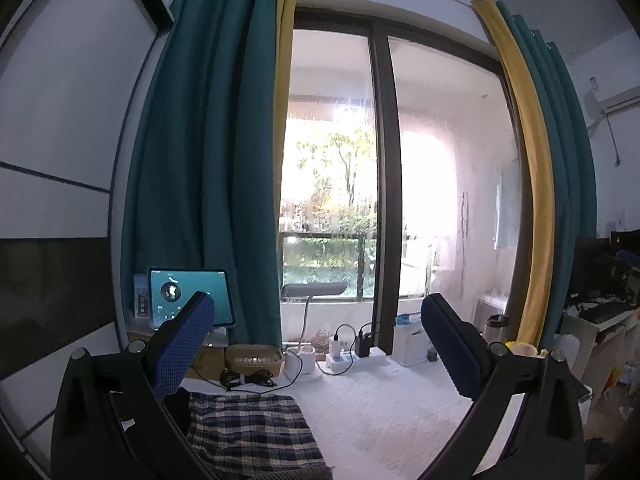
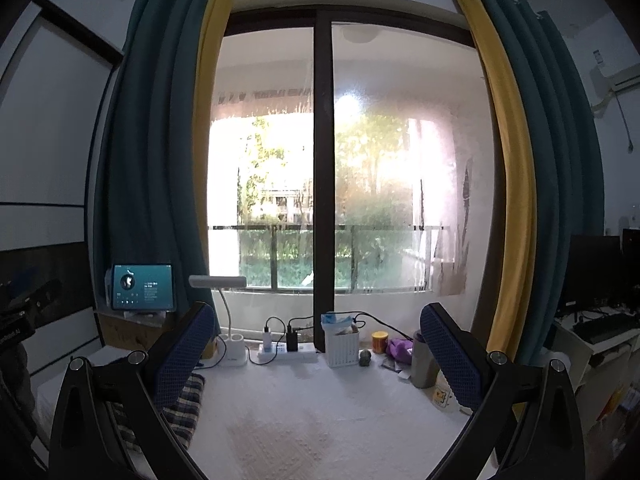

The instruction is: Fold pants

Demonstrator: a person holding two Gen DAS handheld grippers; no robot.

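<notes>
Left wrist view: the left gripper [image 1: 318, 344] is raised above the white bedcover [image 1: 400, 408] with its blue-padded tongs spread wide and nothing between them. The plaid pants [image 1: 252, 428] lie at the near left of the surface as a compact, roughly rectangular bundle, its near end hidden at the frame bottom. A tablet [image 1: 188, 298], power strip [image 1: 340, 360] and white basket [image 1: 412, 344] line the far edge beneath the window. Right wrist view: the right gripper [image 2: 316, 354] likewise hangs clear, tongs spread and empty; the pants [image 2: 180, 404] show only partly, behind its left finger at the near left. Judgement: the compact bundle suggests folding is largely or wholly done; whether a last fold remains cannot be told.
</notes>
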